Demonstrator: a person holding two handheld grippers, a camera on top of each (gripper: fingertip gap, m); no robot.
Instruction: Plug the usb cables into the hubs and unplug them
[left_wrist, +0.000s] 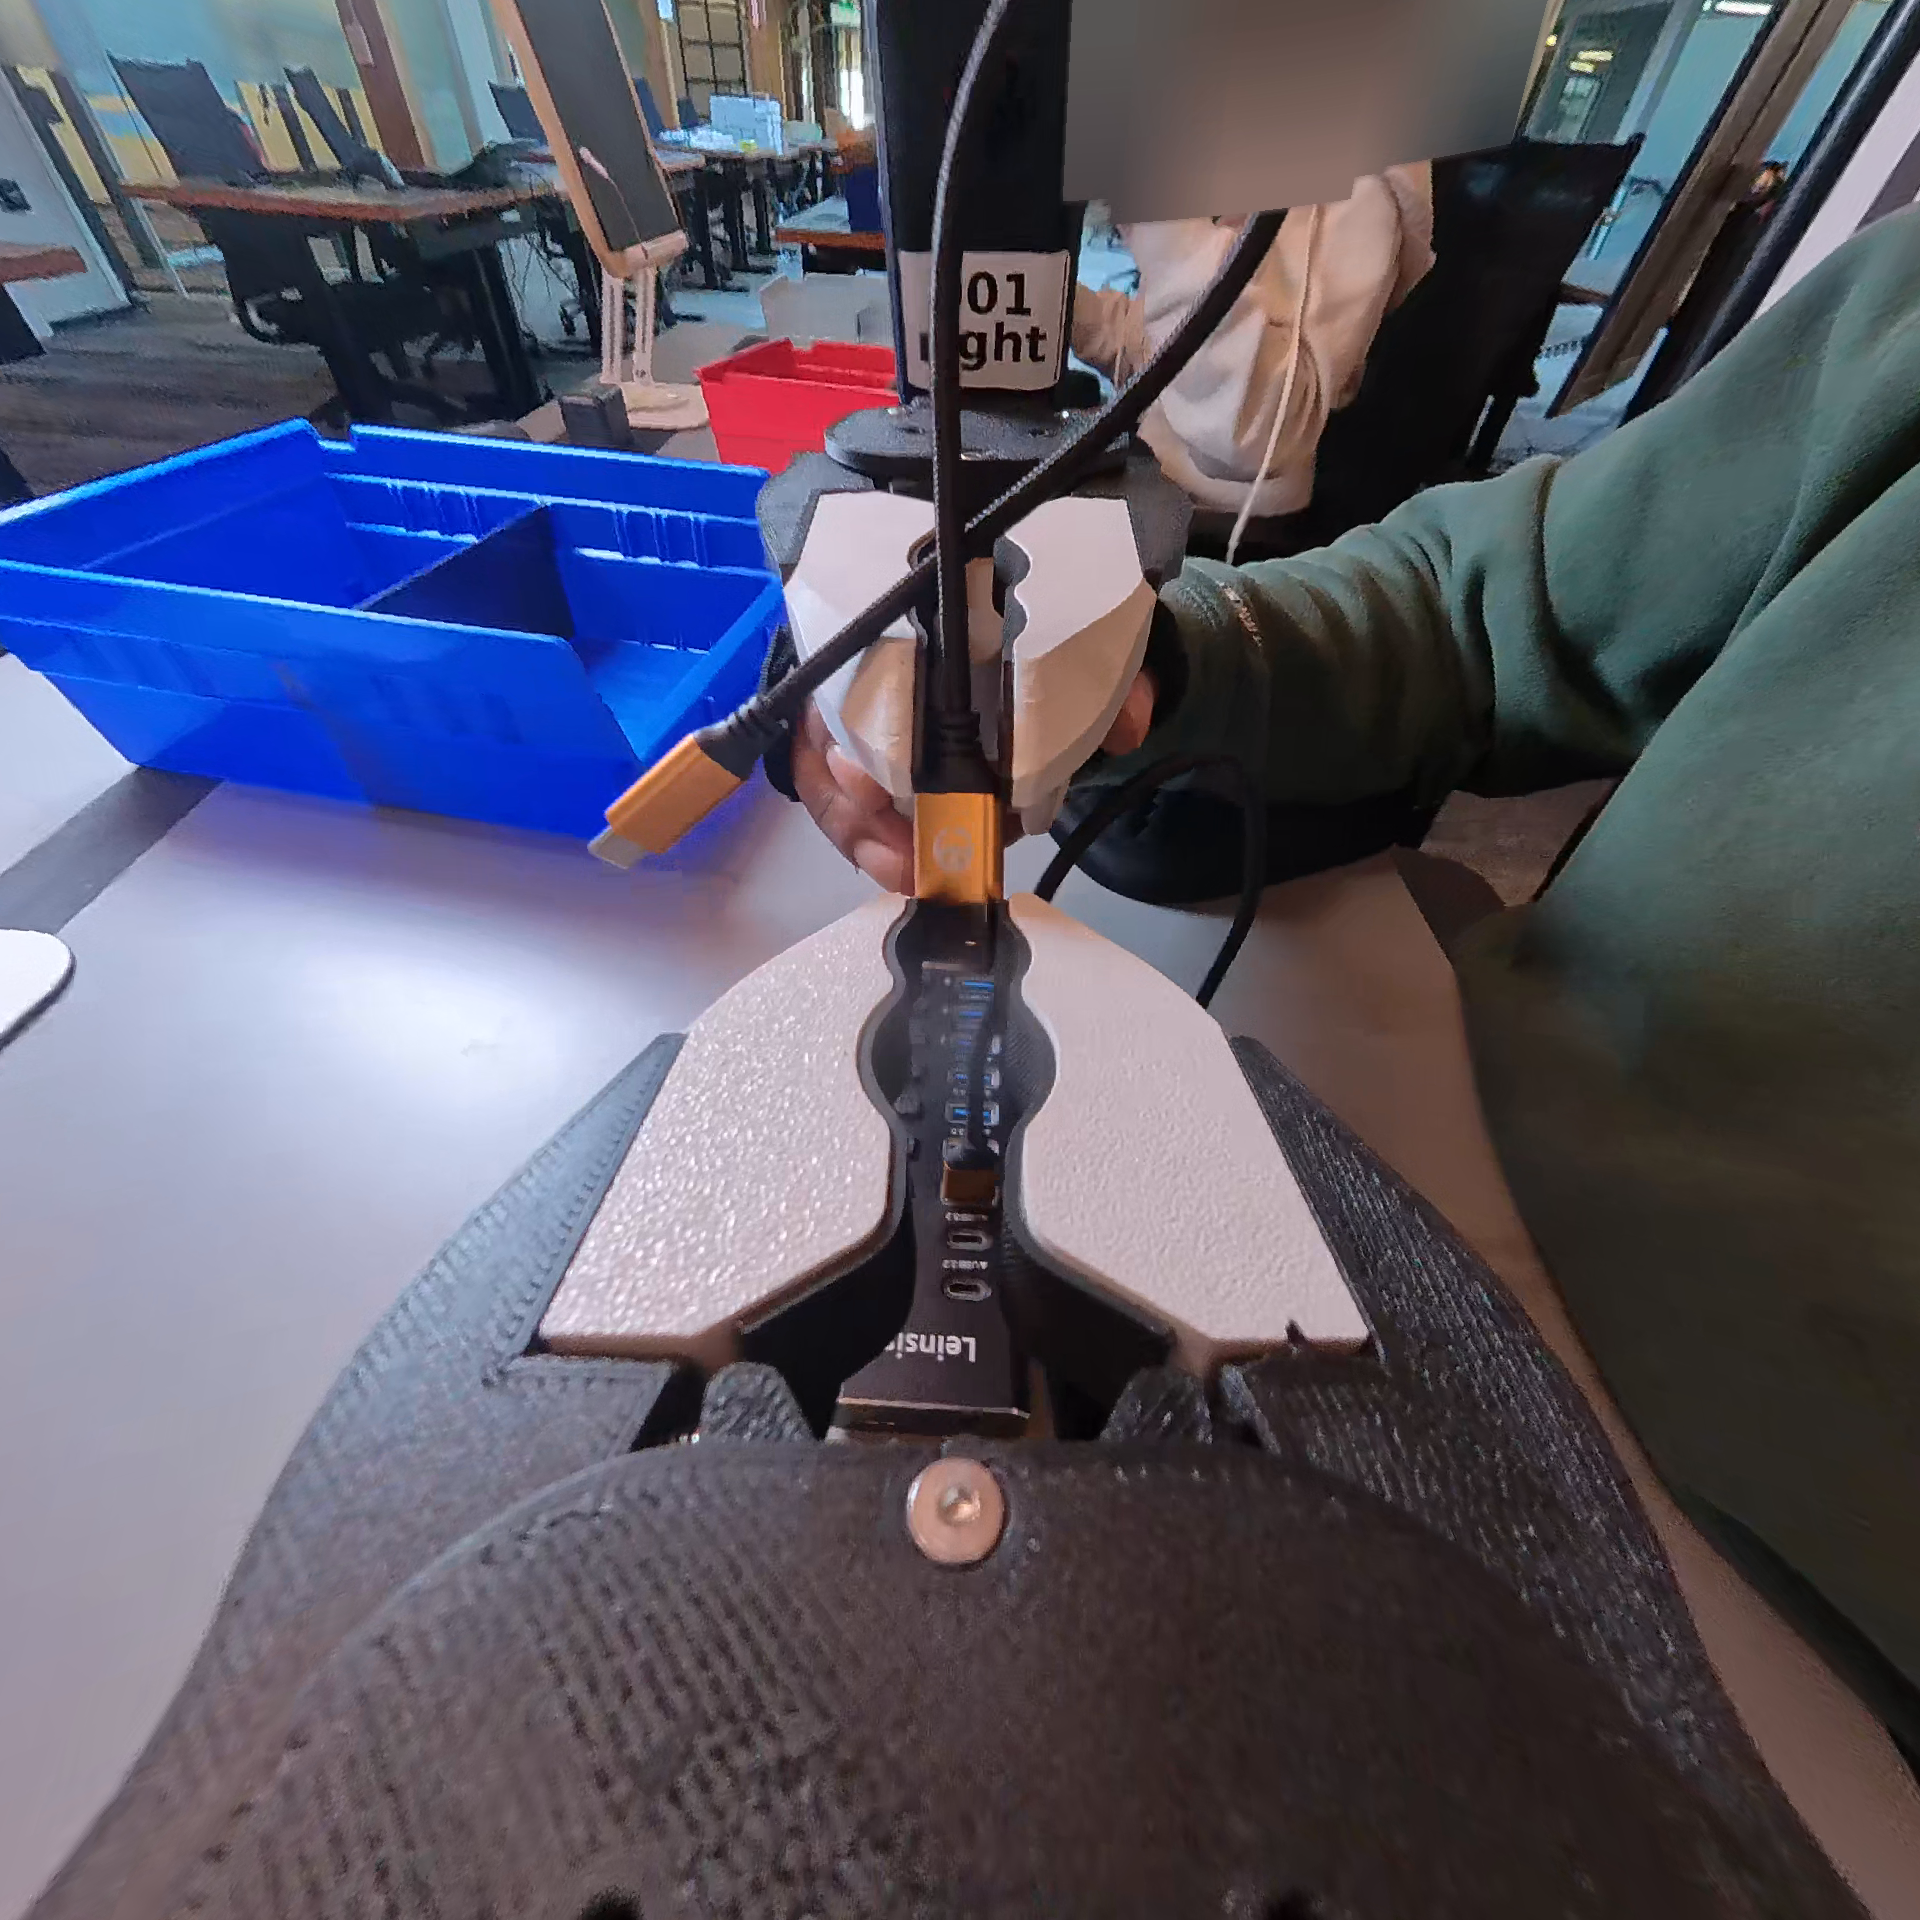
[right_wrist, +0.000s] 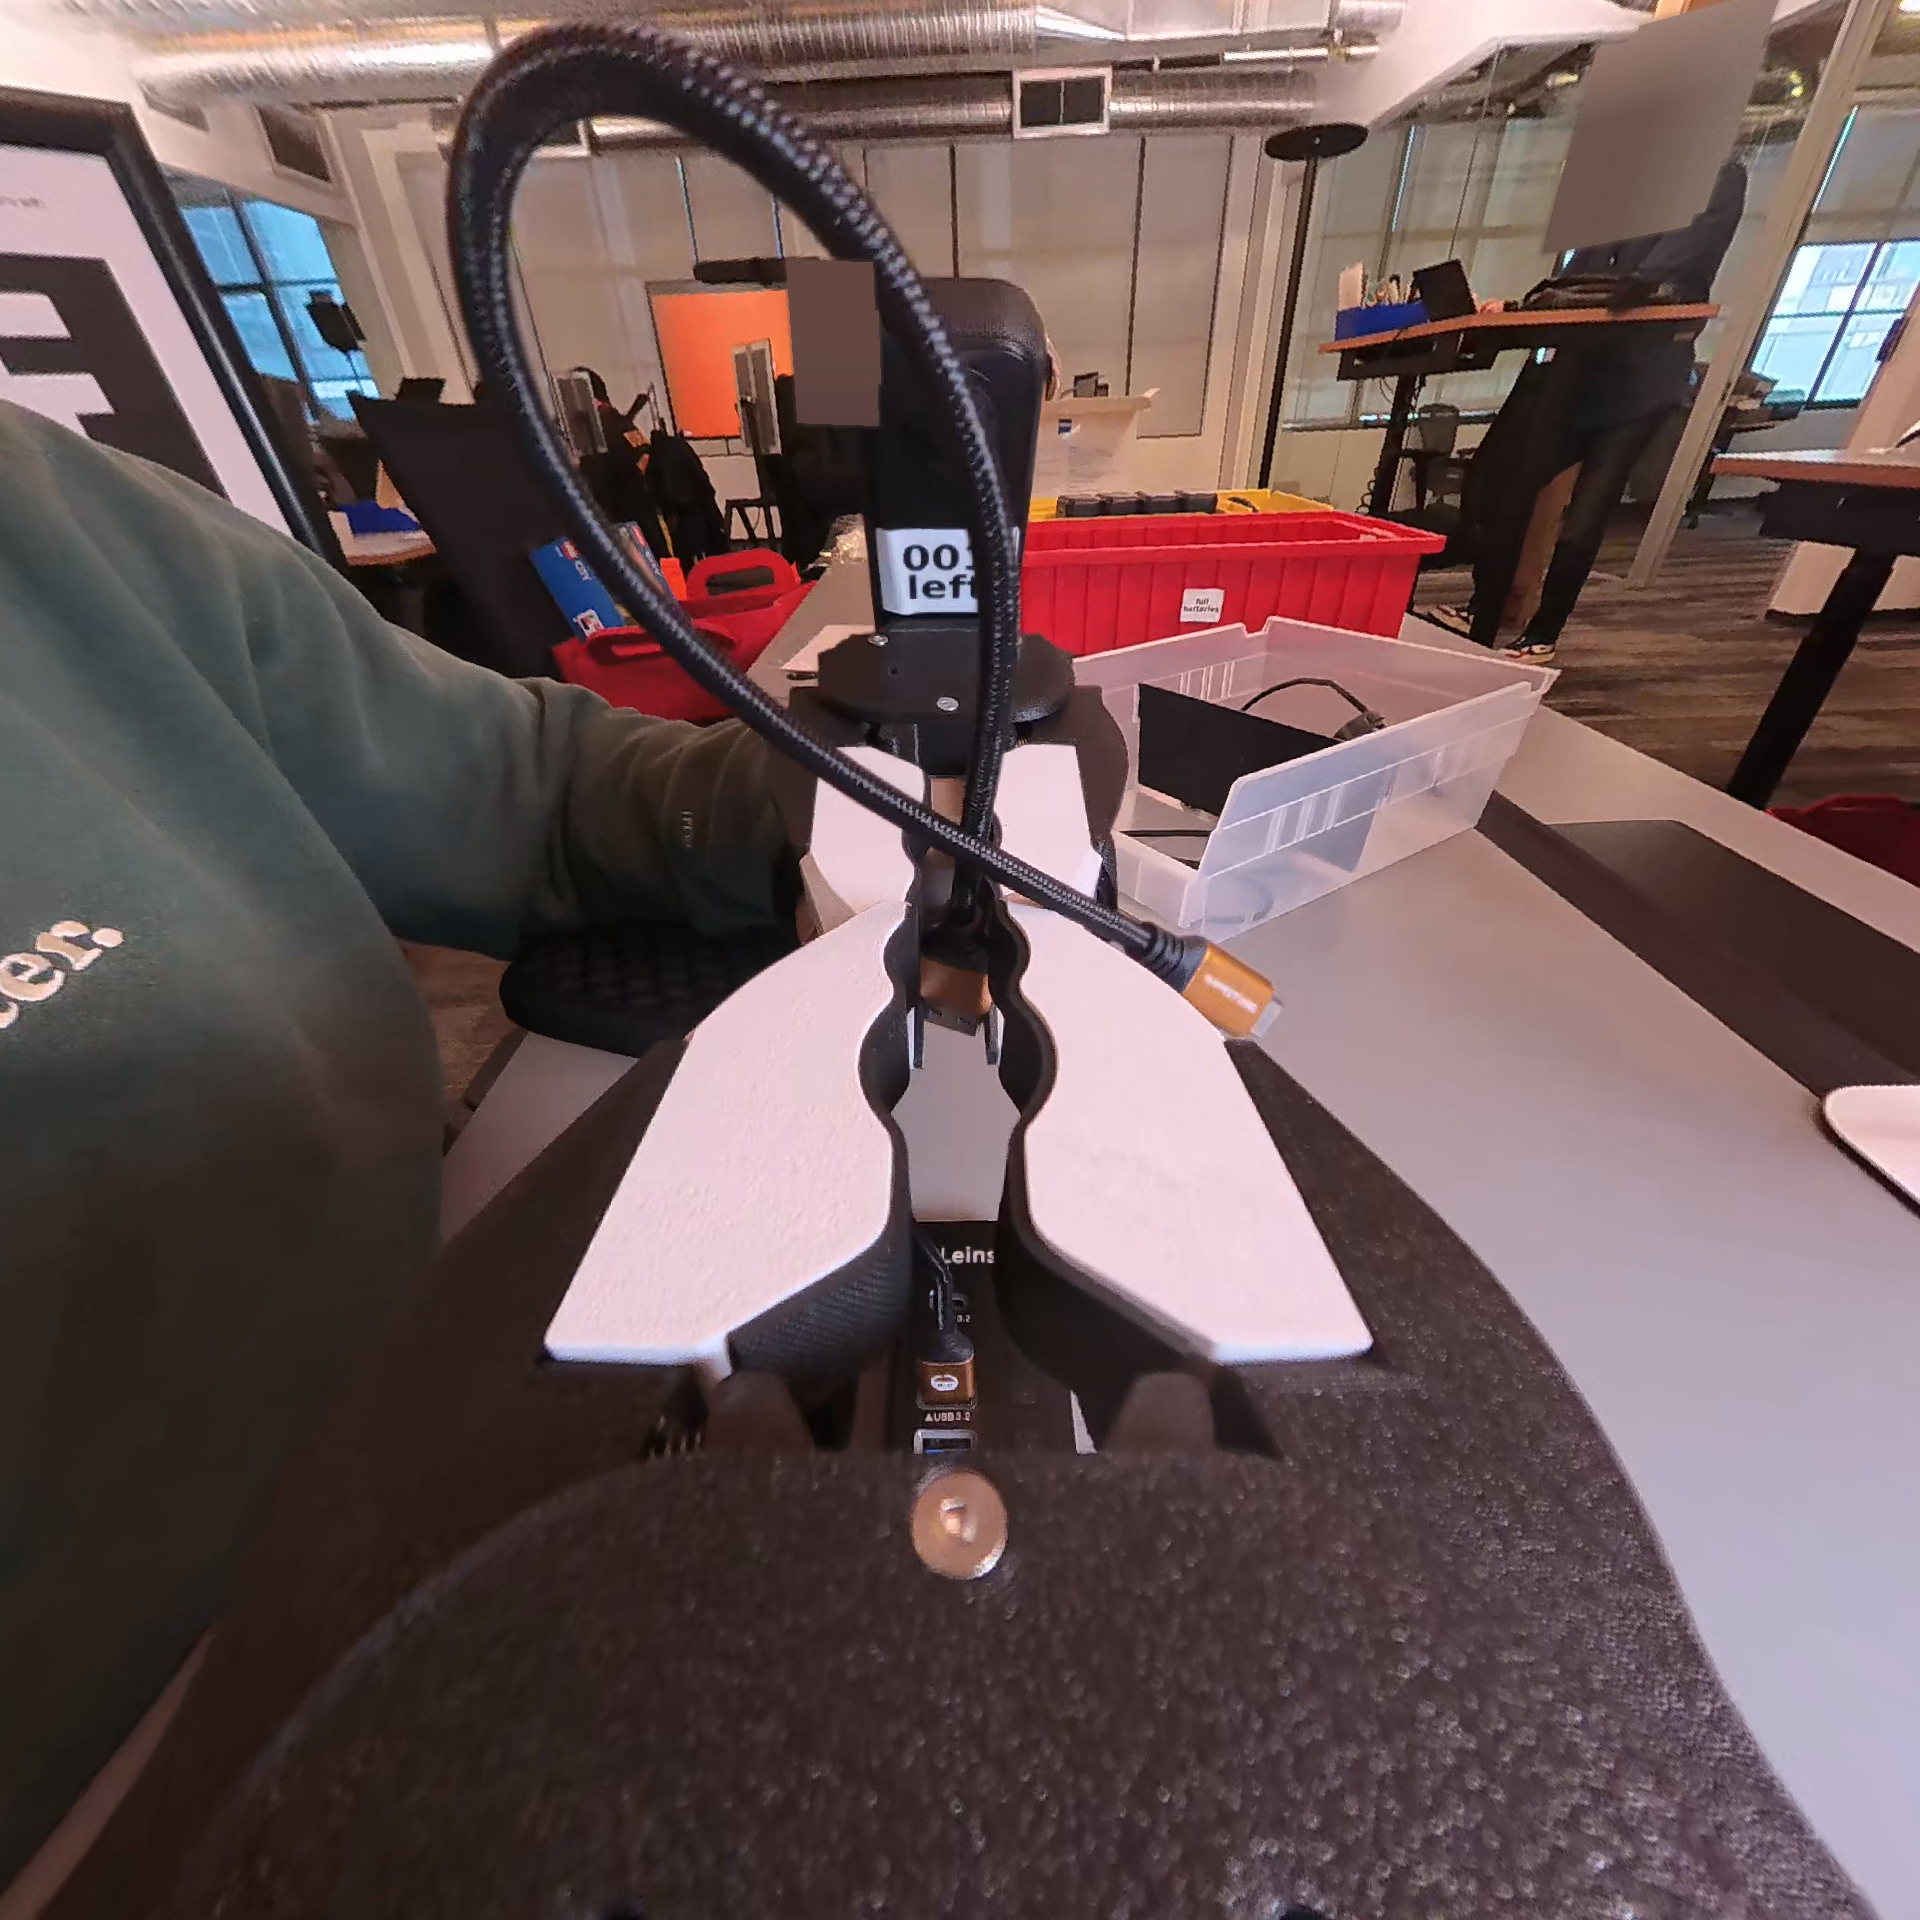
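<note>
Your left gripper (left_wrist: 951, 925) is clamped on a long black multi-port USB hub (left_wrist: 961, 1226), which lies lengthwise between its white textured fingers (left_wrist: 748, 1143), the row of blue-lined ports facing up. A small orange-and-black plug (left_wrist: 968, 1179) already sits in one of the ports nearer the camera.

Your right gripper (right_wrist: 951, 935) faces it from the far side and is closed on the orange metal plug (left_wrist: 958, 844) of a black braided USB cable (right_wrist: 644, 187). In the left wrist view that plug stands at the far end of the hub, just at the left gripper's fingertips; whether it is seated in a port you cannot tell from here. The cable arches up in a tall loop above both grippers, and its other orange plug (right_wrist: 1231, 992) hangs free in the air, to the right in the right wrist view.

A person's hand (left_wrist: 862, 800) in a dark green sleeve (left_wrist: 1455, 644) holds the right gripper. On the grey table (left_wrist: 312, 1039), a blue plastic bin (left_wrist: 343, 623) with a divider stands far left in the left wrist view, and a clear plastic bin (right_wrist: 1330, 758) with a black cable in it stands far right in the right wrist view, a red crate (right_wrist: 1226, 582) behind it.
</note>
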